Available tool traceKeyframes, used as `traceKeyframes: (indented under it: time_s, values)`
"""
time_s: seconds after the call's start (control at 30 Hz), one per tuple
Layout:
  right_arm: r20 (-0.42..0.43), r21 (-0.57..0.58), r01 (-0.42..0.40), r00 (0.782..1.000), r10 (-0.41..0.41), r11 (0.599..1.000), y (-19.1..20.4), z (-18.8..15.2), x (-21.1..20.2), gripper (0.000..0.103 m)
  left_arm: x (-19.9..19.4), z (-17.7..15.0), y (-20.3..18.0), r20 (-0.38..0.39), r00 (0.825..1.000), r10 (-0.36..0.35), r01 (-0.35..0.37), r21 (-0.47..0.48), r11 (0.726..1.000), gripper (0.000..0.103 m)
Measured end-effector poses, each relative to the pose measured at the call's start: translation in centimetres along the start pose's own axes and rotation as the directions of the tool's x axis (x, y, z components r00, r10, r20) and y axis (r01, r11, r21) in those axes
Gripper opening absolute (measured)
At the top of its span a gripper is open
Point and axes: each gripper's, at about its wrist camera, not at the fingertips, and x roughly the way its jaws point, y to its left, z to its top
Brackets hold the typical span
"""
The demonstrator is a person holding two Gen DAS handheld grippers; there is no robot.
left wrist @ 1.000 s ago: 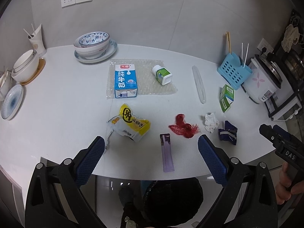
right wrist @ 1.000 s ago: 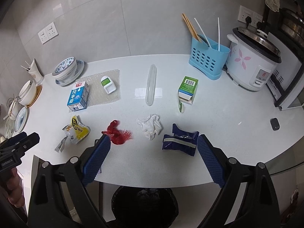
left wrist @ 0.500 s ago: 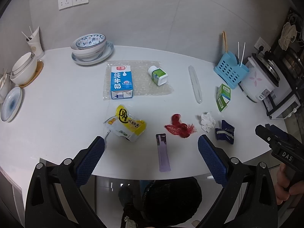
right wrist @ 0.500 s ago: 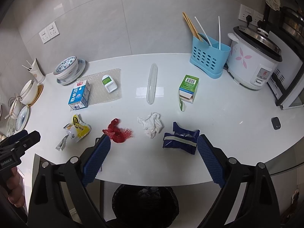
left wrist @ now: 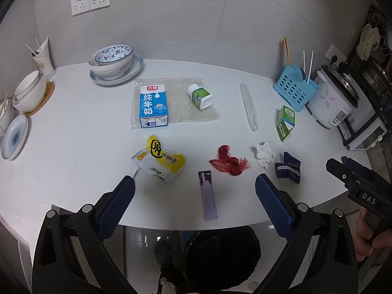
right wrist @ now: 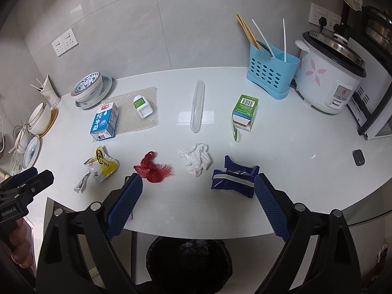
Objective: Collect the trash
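Trash lies on the white counter (left wrist: 73, 132): a yellow snack bag (left wrist: 164, 159), a purple wrapper (left wrist: 208, 198), a red net (left wrist: 229, 161), a crumpled tissue (left wrist: 264, 154), a dark blue wrapper (left wrist: 287, 167), a blue milk carton (left wrist: 153, 106), a green box (left wrist: 285, 121) and a small bottle (left wrist: 199, 95). My left gripper (left wrist: 194, 196) is open and empty above the counter's front edge. My right gripper (right wrist: 198, 201) is open and empty, between the red net (right wrist: 153, 167) and the blue wrapper (right wrist: 234, 180). A black bin (right wrist: 188, 262) stands below the edge.
Bowls and plates (left wrist: 112, 66) stand at the back left. A blue utensil basket (right wrist: 270, 72) and a rice cooker (right wrist: 328, 78) stand at the back right. A clear tube (right wrist: 197, 105) lies mid-counter on the counter (right wrist: 294, 147).
Both grippers have pulled back and up slightly; the counter items look a little smaller and farther. Nothing was picked up.
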Motion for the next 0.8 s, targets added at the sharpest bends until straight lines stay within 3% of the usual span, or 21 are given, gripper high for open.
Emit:
traceKeyframes:
  time_s: [0.8]
  values:
    - [-0.007,-0.006,-0.016,1.0,0.016,1.0,0.25,0.01,0.03,0.089,-0.07,-0.24,0.11,-0.001,1.0,0.013,-0.013,0.008,1.0,0.096]
